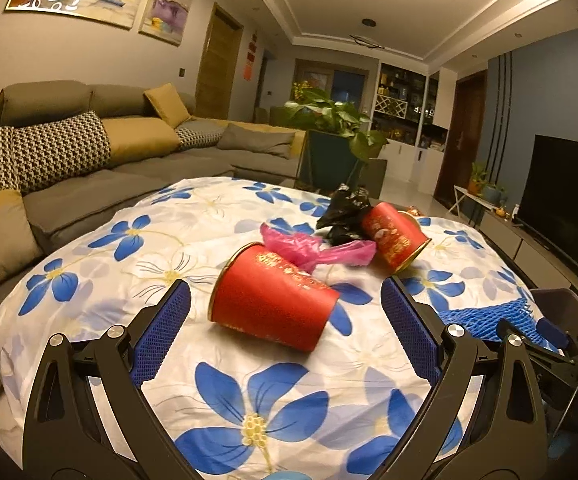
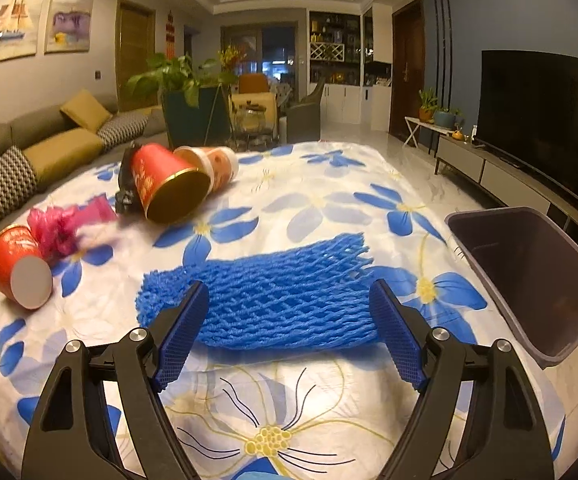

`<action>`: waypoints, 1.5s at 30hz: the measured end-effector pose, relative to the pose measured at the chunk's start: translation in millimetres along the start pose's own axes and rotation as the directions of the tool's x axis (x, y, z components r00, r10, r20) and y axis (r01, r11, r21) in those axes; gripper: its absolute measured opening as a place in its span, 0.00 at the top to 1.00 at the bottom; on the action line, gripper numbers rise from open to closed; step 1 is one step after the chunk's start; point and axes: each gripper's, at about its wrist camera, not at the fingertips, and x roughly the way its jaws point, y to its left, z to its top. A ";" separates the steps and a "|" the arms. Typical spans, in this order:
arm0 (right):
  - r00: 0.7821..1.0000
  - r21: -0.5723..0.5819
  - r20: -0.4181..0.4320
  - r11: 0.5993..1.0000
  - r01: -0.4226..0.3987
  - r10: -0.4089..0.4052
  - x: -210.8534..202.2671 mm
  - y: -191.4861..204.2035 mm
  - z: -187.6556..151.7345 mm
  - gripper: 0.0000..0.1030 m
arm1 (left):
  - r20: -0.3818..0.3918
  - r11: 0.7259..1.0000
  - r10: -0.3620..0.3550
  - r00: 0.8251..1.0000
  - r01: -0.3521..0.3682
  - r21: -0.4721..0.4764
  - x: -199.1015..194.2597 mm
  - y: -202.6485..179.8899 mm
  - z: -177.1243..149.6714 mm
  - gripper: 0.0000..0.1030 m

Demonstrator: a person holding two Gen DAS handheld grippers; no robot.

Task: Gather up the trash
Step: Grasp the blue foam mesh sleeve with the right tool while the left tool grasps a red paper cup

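My left gripper (image 1: 285,304) is spread wide, its blue pads on either side of the near red cup (image 1: 271,300), which lies on its side on the floral tablecloth (image 1: 169,240) with its gold-rimmed mouth turned to the left; the pads are not touching it. Just beyond that cup a crumpled pink plastic bag (image 1: 309,248) rests against its far side, and farther right a second red cup (image 1: 395,236) lies tipped over with a black bag (image 1: 341,212) bunched beside it on the left. My right gripper (image 2: 289,308) is also wide apart, with nothing between its pads held; they straddle the near edge of the blue foam net (image 2: 265,292), which lies flat on the cloth in front of me. To the right, off the edge of the table, the dark bin (image 2: 529,280) stands open, and I cannot tell what, if anything, is at its bottom. Far left in the right wrist view, an orange-and-white cup (image 2: 217,164) lies behind the second red cup, touching it. A grey sofa (image 1: 89,140) runs along the far left of the room.
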 end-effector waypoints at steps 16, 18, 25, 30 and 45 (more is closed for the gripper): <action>0.998 -0.031 -0.052 0.999 -0.039 0.037 8.9 5.0 -4.7 0.96 | -0.046 0.998 -0.008 0.999 0.005 -0.060 19.2 32.4 -0.8 0.08; 0.997 -0.021 -0.044 0.998 -0.061 0.060 5.9 3.2 -4.8 1.00 | -0.058 0.994 -0.050 0.997 0.044 -0.096 26.8 43.3 5.1 0.08; 0.997 -0.056 0.010 0.996 -0.075 0.075 -12.8 9.3 -6.5 1.00 | -0.131 0.970 -0.215 0.968 0.195 -0.148 59.2 63.8 15.2 0.10; 0.996 -0.088 0.036 0.993 -0.072 0.076 -20.6 13.4 -6.0 1.00 | -0.220 0.939 -0.321 0.921 0.280 -0.200 81.9 67.2 11.1 0.28; 0.995 -0.084 0.045 0.993 -0.081 0.085 -18.2 14.4 -0.8 0.54 | -0.258 0.866 -0.492 0.831 0.439 -0.239 69.5 41.0 -2.8 0.99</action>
